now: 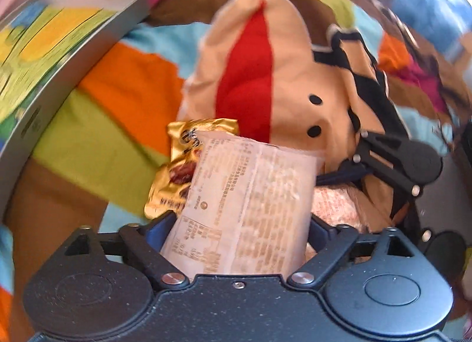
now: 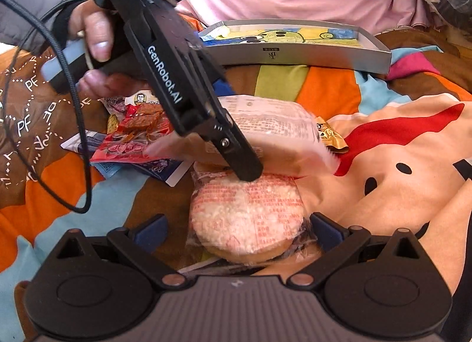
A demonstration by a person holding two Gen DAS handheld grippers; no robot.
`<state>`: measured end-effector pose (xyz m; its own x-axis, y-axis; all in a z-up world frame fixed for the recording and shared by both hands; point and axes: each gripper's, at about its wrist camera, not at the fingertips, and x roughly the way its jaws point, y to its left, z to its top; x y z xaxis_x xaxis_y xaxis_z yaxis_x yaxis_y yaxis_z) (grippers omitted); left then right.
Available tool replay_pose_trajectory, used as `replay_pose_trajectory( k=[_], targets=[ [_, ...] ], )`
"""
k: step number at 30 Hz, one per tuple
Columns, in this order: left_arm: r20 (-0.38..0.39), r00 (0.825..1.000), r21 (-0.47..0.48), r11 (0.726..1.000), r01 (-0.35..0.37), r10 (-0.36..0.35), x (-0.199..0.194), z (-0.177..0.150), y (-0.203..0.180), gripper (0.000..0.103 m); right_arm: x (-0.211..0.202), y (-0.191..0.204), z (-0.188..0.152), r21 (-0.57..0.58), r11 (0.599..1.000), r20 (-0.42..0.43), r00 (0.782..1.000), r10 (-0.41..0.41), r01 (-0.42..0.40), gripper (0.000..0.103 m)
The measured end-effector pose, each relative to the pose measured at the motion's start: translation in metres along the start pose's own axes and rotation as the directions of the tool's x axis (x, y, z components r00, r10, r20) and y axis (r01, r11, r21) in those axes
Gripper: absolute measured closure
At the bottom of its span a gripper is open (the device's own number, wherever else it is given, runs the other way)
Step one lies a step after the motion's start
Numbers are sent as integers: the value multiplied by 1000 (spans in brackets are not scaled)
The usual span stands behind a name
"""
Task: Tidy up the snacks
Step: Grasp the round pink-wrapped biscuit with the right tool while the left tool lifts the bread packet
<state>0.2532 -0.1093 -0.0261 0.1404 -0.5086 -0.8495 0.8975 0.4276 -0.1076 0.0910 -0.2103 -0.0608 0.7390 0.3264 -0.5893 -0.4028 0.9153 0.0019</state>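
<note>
Here the left tongs (image 1: 239,221) clamp a pale printed packet (image 1: 250,203); the right tongs (image 2: 237,231) stand wide around a wrapped round cake (image 2: 246,218).

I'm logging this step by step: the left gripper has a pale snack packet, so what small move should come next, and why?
Probably carry the pale packet left toward the silver tray and let go there. The left gripper is shut on it and it hangs clear of the bedspread, while the tray holds no snacks yet. The right gripper is open around a round wrapped cake.
</note>
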Motion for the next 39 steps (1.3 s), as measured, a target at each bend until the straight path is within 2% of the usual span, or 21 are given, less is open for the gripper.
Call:
replay_pose_trajectory(
  k=[3, 6, 9, 14, 17, 20, 23, 26, 33, 39],
  targets=[
    [28, 999, -113, 993, -32, 35, -7, -9, 3, 24, -1, 0, -1, 3, 1000, 8, 1000, -5, 5, 2],
    [47, 992, -229, 968, -99, 113, -15, -18, 3, 27, -2, -2, -1, 10, 1000, 12, 1000, -6, 6, 3],
    [72, 980, -339, 928, -153, 188, -24, -32, -2, 29, -2, -2, -1, 16, 1000, 15, 1000, -7, 7, 4],
    [86, 953, -541, 817, -199, 289, -41, -57, -23, 31, -3, -1, 5, 15, 999, -6, 999, -44, 44, 10],
    [84, 943, -591, 778, -213, 322, -48, -73, -35, 31, -2, 4, 10, -32, 995, -21, 995, -98, 97, 10],
    [77, 940, -625, 751, -213, 331, -53, -83, -44, 31, 1, 4, 9, -33, 995, -30, 995, -98, 97, 10],
    [77, 940, -644, 736, -208, 333, -56, -92, -51, 31, -1, 6, 8, -47, 994, -13, 995, -101, 100, 18],
    [82, 936, -639, 739, -215, 344, -56, -97, -59, 31, -3, 10, 7, -67, 992, 11, 994, -110, 111, 24],
    [99, 920, -607, 756, -245, 378, -55, -100, -72, 33, -7, 11, 7, -68, 992, 40, 993, -107, 110, 25],
    [140, 907, -629, 743, -228, 397, -63, -105, -75, 35, -18, 20, 9, -125, 983, 119, 986, -118, 132, 25]
  ],
)
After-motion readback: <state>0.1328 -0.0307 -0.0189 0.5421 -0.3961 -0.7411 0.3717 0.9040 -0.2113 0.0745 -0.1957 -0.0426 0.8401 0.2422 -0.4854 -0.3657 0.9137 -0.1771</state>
